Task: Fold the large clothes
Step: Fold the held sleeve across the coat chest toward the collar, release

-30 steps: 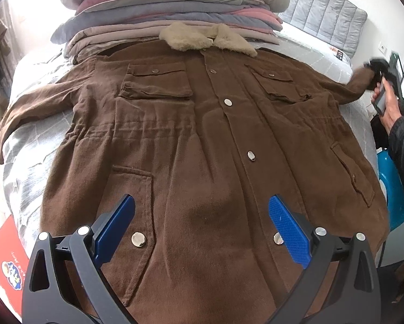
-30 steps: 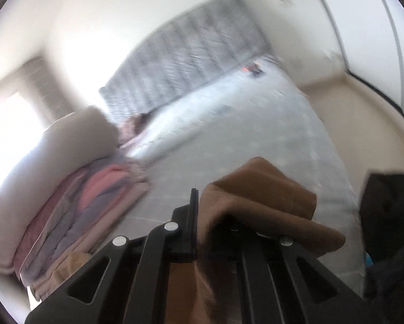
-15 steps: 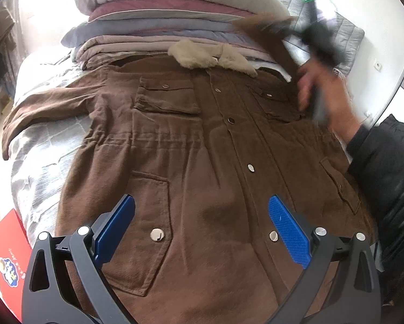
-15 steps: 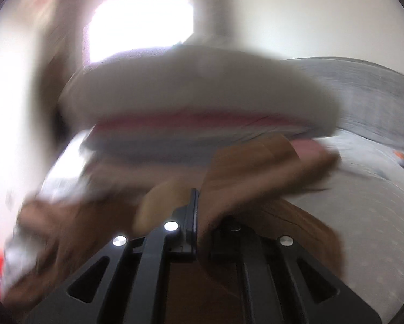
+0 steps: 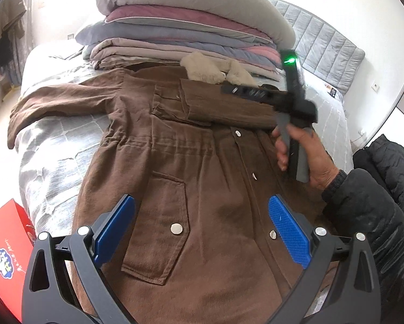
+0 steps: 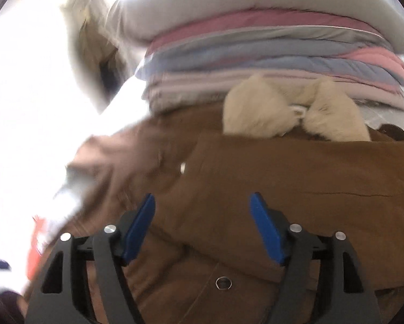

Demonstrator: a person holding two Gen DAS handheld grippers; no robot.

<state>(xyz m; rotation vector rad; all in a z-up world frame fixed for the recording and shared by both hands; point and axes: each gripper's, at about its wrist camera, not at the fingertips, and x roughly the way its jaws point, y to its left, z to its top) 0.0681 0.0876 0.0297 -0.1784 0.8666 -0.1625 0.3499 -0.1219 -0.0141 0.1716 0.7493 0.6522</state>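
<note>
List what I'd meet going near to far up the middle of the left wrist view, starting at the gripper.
Open left hand-held gripper → brown coat front with its snaps → sleeve folded across the chest → cream fleece collar → stack of folded quilts.

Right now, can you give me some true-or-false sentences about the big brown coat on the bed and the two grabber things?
1. The brown coat lies front side up, its snaps showing. True.
2. One sleeve is folded across the chest. True.
3. The right hand-held gripper is clamped shut on the sleeve. False: its jaws are apart, with the sleeve lying beyond them.
4. The left hand-held gripper is pinching the hem. False: it is open above the coat, holding nothing.
5. The other sleeve is spread out to the side on the bed. True.
6. The fluffy collar is bright red. False: it is cream.
</note>
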